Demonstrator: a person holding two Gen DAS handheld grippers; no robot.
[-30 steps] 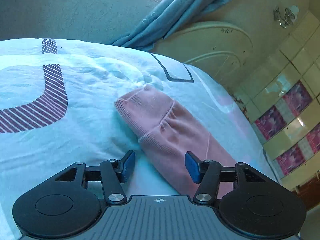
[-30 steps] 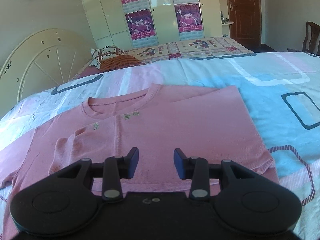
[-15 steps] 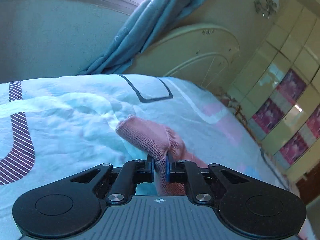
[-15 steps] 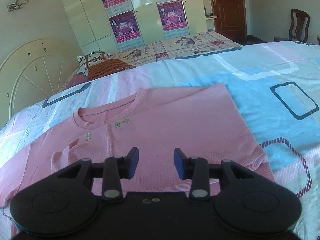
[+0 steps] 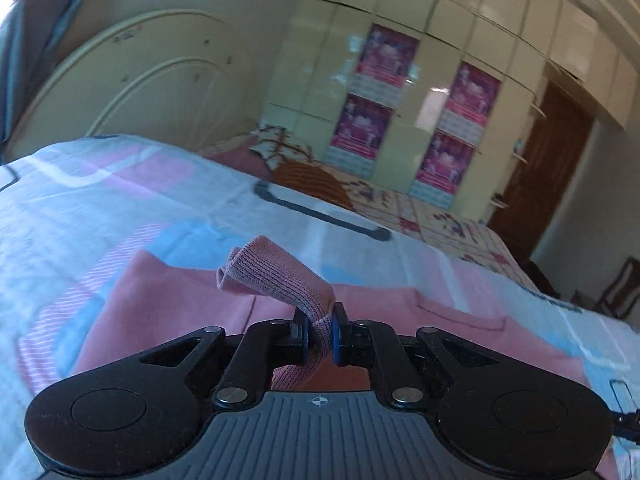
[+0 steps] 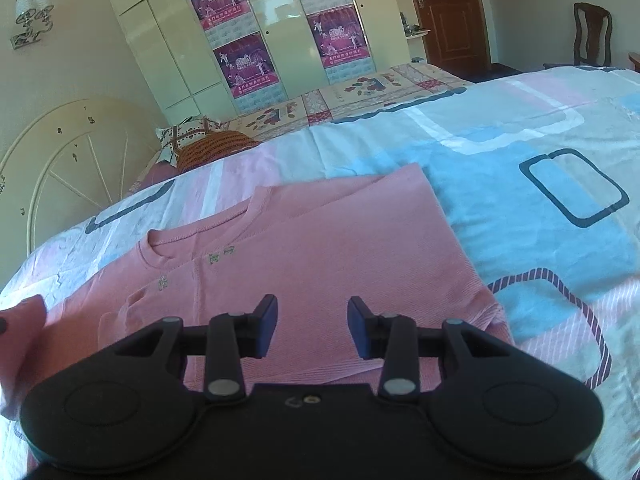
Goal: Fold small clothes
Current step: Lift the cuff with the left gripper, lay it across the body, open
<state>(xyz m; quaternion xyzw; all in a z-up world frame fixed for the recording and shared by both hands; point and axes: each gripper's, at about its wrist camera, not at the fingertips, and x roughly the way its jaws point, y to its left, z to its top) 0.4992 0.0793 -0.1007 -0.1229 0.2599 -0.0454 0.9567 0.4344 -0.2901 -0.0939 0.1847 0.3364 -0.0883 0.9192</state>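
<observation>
A bed with a patterned quilt (image 6: 520,208) fills both views, with a cream wardrobe (image 6: 256,32) behind it; the left wrist view is motion-blurred and the gripper body cuts off the near hem. The pink top (image 6: 320,248) lies flat on the quilt. The left gripper (image 5: 319,334), open a second ago, is now clamped on the sleeve cuff (image 5: 276,276), lifted over the top's body, while the right gripper (image 6: 312,326) hovers parted and empty above the top.
</observation>
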